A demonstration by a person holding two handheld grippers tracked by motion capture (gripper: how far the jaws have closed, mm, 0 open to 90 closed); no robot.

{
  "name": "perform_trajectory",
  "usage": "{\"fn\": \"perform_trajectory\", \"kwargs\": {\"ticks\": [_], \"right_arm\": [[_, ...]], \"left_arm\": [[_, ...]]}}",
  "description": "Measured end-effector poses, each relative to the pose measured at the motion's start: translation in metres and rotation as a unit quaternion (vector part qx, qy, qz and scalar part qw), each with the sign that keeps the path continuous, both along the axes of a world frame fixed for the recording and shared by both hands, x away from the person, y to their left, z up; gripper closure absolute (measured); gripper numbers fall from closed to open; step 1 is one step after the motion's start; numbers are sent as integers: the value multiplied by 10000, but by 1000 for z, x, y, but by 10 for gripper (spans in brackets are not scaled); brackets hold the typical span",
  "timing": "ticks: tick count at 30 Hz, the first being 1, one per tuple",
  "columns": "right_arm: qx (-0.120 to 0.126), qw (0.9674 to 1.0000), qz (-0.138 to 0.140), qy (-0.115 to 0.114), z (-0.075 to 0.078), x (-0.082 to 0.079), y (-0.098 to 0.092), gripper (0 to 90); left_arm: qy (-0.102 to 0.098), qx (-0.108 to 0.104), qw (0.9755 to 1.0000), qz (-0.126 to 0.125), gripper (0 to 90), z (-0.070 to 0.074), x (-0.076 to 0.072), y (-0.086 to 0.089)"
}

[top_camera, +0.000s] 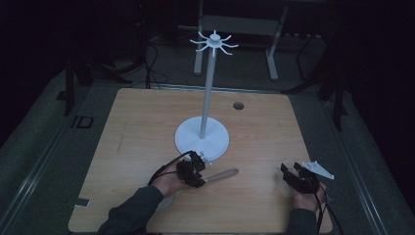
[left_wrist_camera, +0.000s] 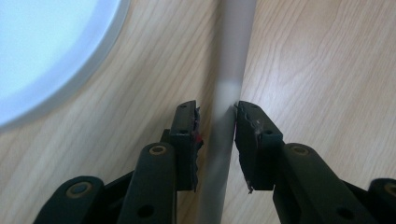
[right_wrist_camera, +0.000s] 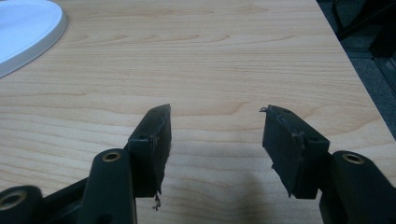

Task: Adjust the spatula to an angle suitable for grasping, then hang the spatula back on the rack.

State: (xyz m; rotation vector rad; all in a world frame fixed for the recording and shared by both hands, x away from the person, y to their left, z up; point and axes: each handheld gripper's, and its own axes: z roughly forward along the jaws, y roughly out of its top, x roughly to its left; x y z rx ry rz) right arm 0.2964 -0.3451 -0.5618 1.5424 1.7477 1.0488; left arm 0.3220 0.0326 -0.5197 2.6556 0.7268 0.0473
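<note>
My left gripper (top_camera: 197, 172) at 7 o'clock of white stand base (top_camera: 202, 138), jaws narrow, straddling grey handle (left_wrist_camera: 223, 130) of utensil (top_camera: 222, 175) lying flat on wooden table (top_camera: 147, 127); slight gap at left pad, right pad touching. My right gripper (right_wrist_camera: 215, 140) at 4 o'clock, jaws wide, nothing between.

on the table (top_camera: 147, 122), a utensil handle (top_camera: 222, 174) is laid just before the stand (top_camera: 202, 139), between both grippers.
</note>
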Motion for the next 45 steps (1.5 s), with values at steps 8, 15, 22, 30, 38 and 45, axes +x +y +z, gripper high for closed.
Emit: {"fn": "perform_trajectory", "kwargs": {"ticks": [8,15,22,30,38,45], "right_arm": [[18,10000,-3,9,0,0,0,412],[28,10000,2,16,0,0,-1,409],[42,10000,4,35,0,1,-1,408],[52,10000,4,61,0,1,-1,407],[49,10000,6,73,0,2,-1,405],[56,9999,0,100,0,2,-1,401]], "left_arm": [[89,245,9996,-130,719,-1,8,-20],[126,551,9981,-249,721,-2,12,-36],[278,828,9955,-365,723,-5,17,-46],[208,916,9945,-471,745,-4,16,-49],[128,856,9954,-418,750,-5,16,-46],[8,711,9972,-243,750,-1,16,-40]]}}
